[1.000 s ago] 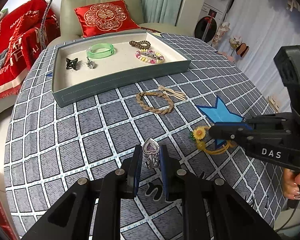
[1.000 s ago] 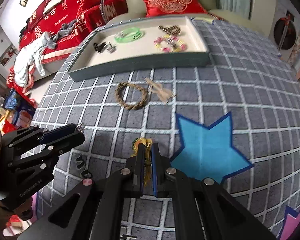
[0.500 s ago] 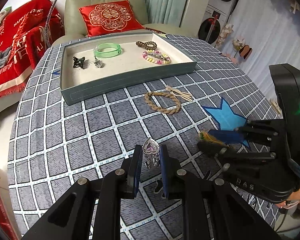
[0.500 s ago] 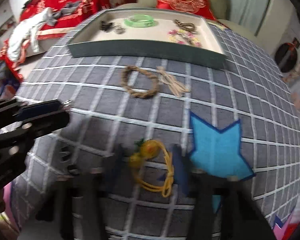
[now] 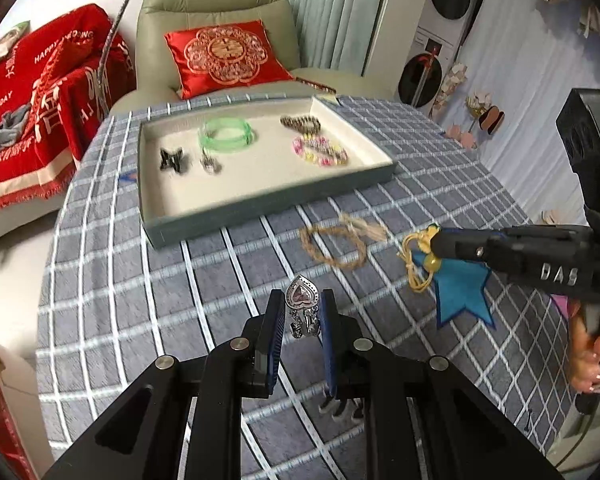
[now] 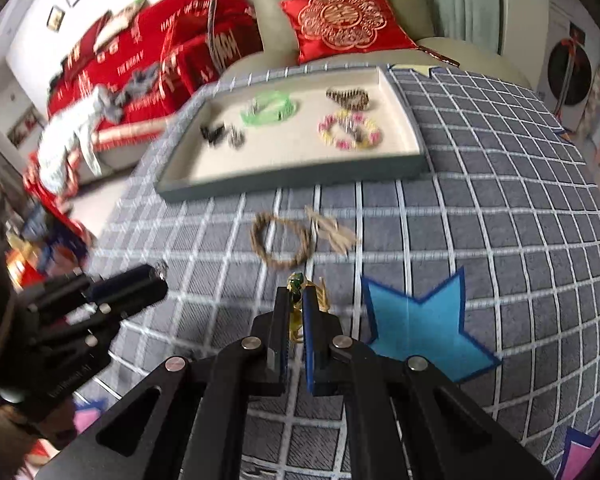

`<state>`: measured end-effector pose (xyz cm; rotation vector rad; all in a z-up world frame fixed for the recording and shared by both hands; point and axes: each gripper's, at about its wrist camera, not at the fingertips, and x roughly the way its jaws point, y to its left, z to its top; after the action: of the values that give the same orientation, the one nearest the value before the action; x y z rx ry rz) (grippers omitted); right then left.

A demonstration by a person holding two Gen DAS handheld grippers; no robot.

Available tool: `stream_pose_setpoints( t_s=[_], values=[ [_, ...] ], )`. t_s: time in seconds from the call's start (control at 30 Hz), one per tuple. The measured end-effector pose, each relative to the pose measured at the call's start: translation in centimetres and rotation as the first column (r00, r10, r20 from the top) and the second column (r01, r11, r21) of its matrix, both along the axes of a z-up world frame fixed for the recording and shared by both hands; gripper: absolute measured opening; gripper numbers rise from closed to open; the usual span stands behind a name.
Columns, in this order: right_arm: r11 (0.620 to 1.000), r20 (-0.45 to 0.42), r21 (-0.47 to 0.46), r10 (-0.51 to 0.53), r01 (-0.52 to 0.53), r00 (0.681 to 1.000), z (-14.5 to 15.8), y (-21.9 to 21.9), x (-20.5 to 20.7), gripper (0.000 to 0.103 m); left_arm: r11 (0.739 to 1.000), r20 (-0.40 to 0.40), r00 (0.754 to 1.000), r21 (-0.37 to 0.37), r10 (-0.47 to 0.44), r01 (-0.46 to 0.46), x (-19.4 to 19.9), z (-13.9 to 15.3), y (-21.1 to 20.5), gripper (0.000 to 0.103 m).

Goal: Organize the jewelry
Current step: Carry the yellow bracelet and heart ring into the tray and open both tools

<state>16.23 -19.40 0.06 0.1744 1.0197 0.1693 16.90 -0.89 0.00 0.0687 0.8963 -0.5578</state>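
Grey checked tablecloth [image 5: 112,272] across the frame; grey-rimmed tray [image 5: 268,202] upper centre. Braided rope bracelet [image 5: 332,246] lying mid-frame, below the tray. Left gripper [image 5: 302,314] pinching heart ring [image 5: 302,300], bottom centre. Right gripper [image 6: 296,308] clamped on yellow cord bracelet [image 6: 300,300]. Risk: dangling cord snagging the tray rim; ring twisting loose.

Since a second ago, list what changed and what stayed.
The right gripper opened over the yellow cord bracelet on the cloth, has just closed on it again and lifted it. The left gripper keeps its heart ring. The braided bracelet and the tray are unmoved.
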Motion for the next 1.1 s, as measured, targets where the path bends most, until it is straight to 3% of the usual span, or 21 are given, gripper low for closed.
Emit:
stream_pose_setpoints(
  t_s=[0.23,0.4,0.67,1.1],
  values=[
    [0.995,0.067,0.095,-0.033,0.027,0.997,3.2,-1.0,5.1,0.007,0.998,0.040,0.997,-0.017,0.064,-0.064,5.0,2.0,0.4,0.032],
    [0.984,0.050,0.175,-0.045,0.035,0.998,3.0,-1.1,10.0,0.007,0.993,0.045,0.992,0.006,0.116,-0.116,9.4,1.8,0.1,0.032],
    [0.987,0.012,0.157,-0.046,0.043,0.999,0.5,-0.3,15.9,0.006,0.986,0.008,0.988,0.071,0.154,-0.154,14.8,-1.0,-1.6,0.032],
    [0.995,-0.065,0.086,-0.048,0.053,0.997,-4.2,-0.1,19.4,0.007,0.976,-0.034,0.986,0.151,0.162,-0.155,16.7,-4.6,-2.9,0.033]
  ],
)
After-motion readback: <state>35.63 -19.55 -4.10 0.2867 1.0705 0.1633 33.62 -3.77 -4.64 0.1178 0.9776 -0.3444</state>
